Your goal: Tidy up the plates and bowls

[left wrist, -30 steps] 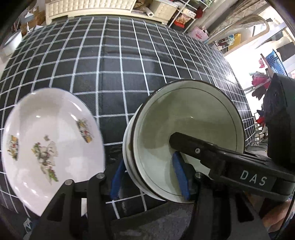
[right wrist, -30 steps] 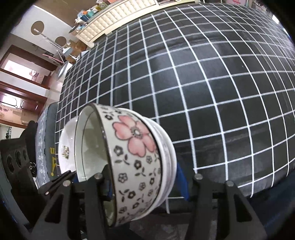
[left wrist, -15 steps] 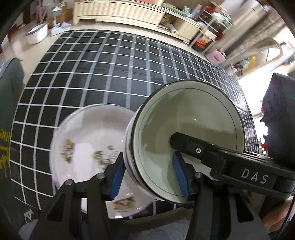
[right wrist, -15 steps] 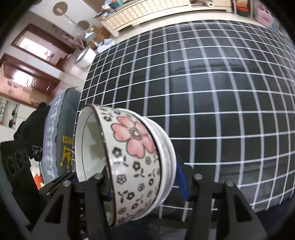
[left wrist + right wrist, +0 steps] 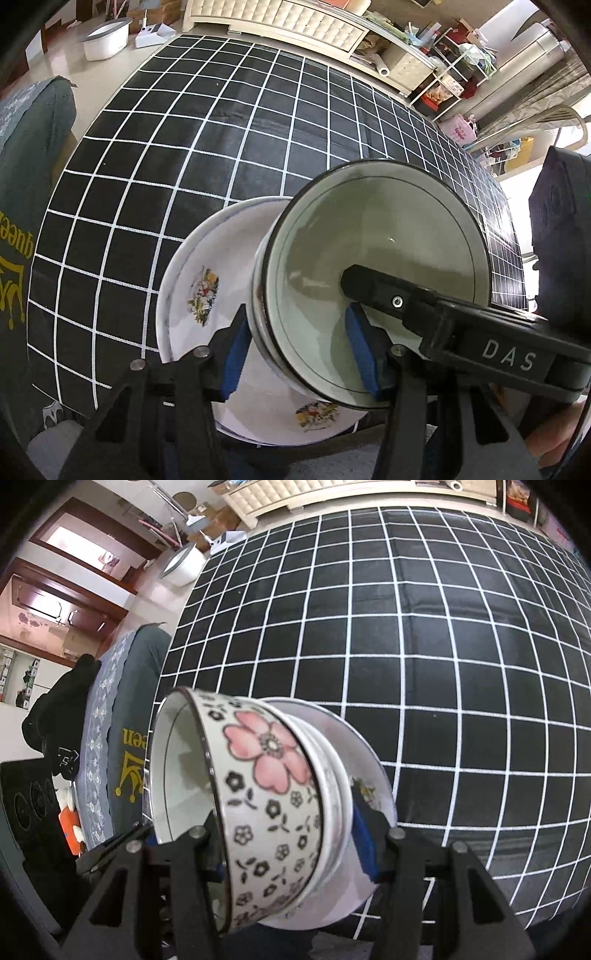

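Both jaws clamp stacked bowls [image 5: 376,273] — left gripper [image 5: 299,350] and right gripper [image 5: 291,843] alike. "DAS" marks the right gripper's finger [image 5: 509,360] inside the bowl; a plate [image 5: 207,295] lies just behind.

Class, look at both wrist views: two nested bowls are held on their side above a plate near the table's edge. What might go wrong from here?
1. Both tools, left and right, clamp the nested bowls together; the bowls are tipped on their side, so uneven release could let them slip or separate.
2. The decorated plate lies right beneath; dropped bowls could chip it.
3. The plate sits near the edge of the checked tablecloth; a nudge might push it off.
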